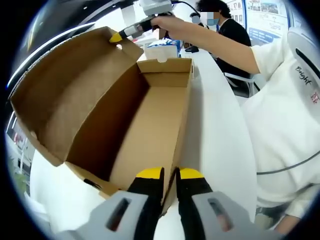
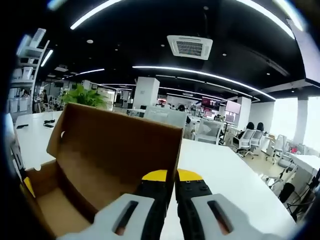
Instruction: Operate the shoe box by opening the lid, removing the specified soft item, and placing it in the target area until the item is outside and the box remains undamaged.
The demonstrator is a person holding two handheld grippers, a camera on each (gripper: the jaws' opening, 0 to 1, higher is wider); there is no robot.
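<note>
A brown cardboard shoe box lies open on the white table, and the part of its floor that shows is bare cardboard. Its lid stands up on the left. My left gripper is shut on the box's near end wall, which runs down between the yellow-tipped fingers. At the top of the left gripper view, my right gripper pinches the lid's far corner. In the right gripper view, the right gripper is shut on the edge of the lid, with the box's inside at lower left.
A person in a white top stands to the right of the table, arm stretched over it. Another person sits behind. A small white and blue carton lies past the box. The table stretches away toward office chairs.
</note>
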